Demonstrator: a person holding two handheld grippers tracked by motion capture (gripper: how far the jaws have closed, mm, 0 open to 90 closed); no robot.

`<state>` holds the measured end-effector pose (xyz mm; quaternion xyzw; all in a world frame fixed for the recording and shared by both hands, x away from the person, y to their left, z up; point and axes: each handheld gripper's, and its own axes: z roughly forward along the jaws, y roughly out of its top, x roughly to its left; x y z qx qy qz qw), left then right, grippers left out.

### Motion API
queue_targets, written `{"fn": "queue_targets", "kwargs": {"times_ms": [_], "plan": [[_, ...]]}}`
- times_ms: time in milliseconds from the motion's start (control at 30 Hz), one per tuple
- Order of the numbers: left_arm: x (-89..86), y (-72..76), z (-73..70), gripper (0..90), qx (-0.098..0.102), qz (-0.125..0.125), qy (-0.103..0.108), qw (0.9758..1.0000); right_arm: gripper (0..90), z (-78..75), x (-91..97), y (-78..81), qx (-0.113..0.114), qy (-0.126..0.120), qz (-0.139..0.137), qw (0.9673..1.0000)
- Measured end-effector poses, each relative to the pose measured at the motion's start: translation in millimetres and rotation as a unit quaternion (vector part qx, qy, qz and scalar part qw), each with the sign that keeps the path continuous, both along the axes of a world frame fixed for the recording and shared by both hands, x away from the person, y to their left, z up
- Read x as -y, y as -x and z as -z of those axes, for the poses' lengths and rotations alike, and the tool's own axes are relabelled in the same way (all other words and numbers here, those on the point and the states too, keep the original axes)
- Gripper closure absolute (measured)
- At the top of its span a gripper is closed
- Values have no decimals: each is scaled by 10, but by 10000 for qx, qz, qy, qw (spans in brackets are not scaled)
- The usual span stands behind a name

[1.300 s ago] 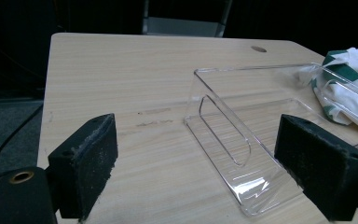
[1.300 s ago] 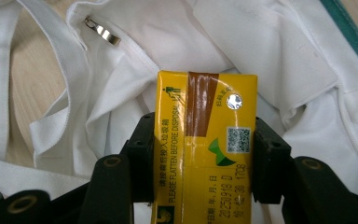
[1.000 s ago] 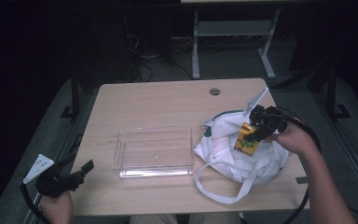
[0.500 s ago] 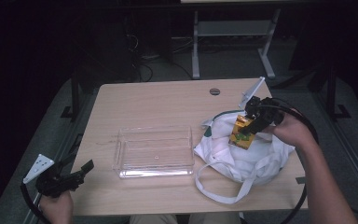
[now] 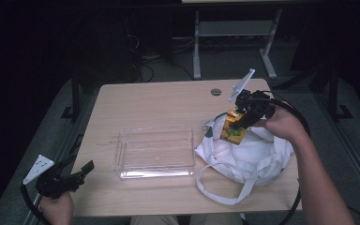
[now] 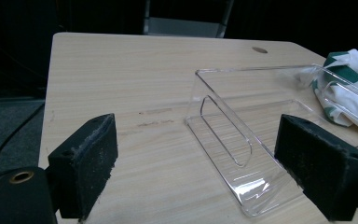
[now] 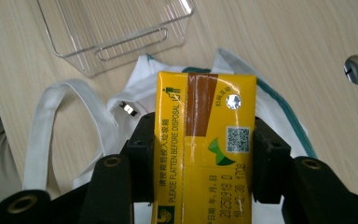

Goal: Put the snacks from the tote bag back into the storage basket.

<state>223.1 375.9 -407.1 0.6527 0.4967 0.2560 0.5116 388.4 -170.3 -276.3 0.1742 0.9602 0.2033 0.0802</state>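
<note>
Right tongs (image 5: 238, 123) pinch a yellow drink carton (image 5: 233, 131), held above the white cloth bag (image 5: 248, 154) at the worktop's (image 5: 159, 103) right edge. Left tongs (image 5: 77, 173) hang spread off the near-left corner. Judging by this, the carton is out; the clear tray (image 5: 154, 152) mid-worktop sits empty, path unobstructed.

The yellow carton's (image 7: 203, 144) bottom end runs off the right gripper view.

High view looks down and forward over the whole table (image 5: 159, 101). Left gripper view sits low near the clear tray (image 6: 242, 140), facing across it; right gripper view looks straight down, sharing that tray (image 7: 116, 28).
</note>
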Motion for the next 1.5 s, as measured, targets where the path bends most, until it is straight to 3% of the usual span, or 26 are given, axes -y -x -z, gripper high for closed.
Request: {"fn": "queue_targets", "kwargs": {"times_ms": [867, 1500], "plan": [[-19, -2, 7, 127, -26, -26, 34, 10000, 521, -208, -669, -154, 165, -190, -579, 9980], [-29, 1, 9, 127, -25, -55, 56, 10000, 521, -180, -1050, -280, 154, -273, -919, 9953]]}}
